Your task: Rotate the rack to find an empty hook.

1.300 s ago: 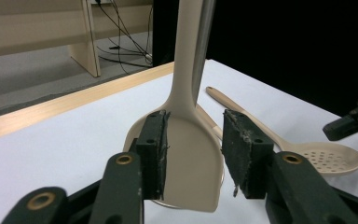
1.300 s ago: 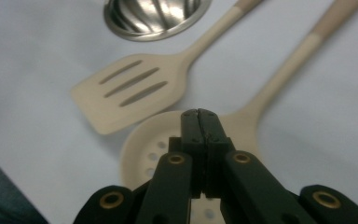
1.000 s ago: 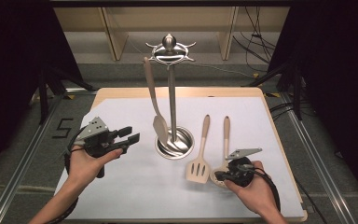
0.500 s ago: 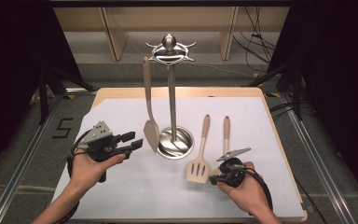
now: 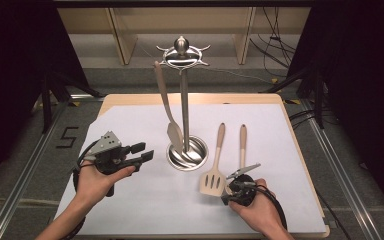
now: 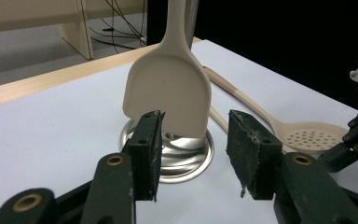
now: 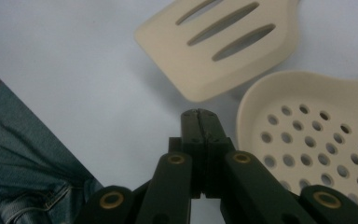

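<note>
A beige solid spatula (image 5: 167,107) hangs by its handle from the hook ring of a metal utensil stand (image 5: 184,100), its blade over the round base (image 5: 195,157). My left gripper (image 5: 144,151) is open just left of the base; in the left gripper view the blade (image 6: 168,91) hangs a little beyond the jaws of the left gripper (image 6: 196,154). A slotted spatula (image 5: 213,177) and a perforated spoon (image 5: 242,142) lie on the white mat. My right gripper (image 5: 228,191) is shut and empty, its tips (image 7: 199,116) between the slotted blade (image 7: 219,44) and the spoon bowl (image 7: 317,140).
The white mat (image 5: 130,210) covers a wooden tabletop (image 5: 130,99). Metal rails (image 5: 25,170) run along both sides. Cables and shelf legs (image 5: 122,35) lie on the floor beyond the table. The person's jeans (image 7: 23,163) lie below the table edge.
The hanging spatula has swung on its hook, its blade now nearer the pole. My left gripper has edged right toward the stand. My right hand has shifted slightly left and down.
</note>
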Demonstrator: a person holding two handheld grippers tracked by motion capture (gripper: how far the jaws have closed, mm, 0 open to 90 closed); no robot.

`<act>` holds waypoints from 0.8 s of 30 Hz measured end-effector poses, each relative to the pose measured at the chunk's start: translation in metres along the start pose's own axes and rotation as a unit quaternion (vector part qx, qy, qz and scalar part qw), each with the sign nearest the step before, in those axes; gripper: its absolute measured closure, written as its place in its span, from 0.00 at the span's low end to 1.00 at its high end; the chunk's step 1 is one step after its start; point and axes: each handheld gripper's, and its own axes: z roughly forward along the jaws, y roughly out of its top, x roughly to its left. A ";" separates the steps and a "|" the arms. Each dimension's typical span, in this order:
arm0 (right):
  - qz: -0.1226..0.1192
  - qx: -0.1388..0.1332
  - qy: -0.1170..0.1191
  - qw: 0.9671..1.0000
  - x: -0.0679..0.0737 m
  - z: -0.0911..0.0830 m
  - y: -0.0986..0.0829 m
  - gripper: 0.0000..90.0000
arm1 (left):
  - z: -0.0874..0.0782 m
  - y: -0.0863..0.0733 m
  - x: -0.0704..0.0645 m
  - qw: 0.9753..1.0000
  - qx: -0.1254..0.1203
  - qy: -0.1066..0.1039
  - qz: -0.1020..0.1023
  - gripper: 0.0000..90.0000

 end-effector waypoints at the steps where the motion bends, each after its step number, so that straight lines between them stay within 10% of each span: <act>1: 0.002 -0.001 -0.003 1.000 0.001 0.000 0.002 1.00 | 0.000 0.000 0.000 1.000 0.003 0.002 0.000 0.61; 24: -0.013 -0.001 -0.018 1.000 0.006 0.007 0.011 1.00 | 0.002 -0.002 -0.004 1.000 0.004 -0.001 -0.002 0.61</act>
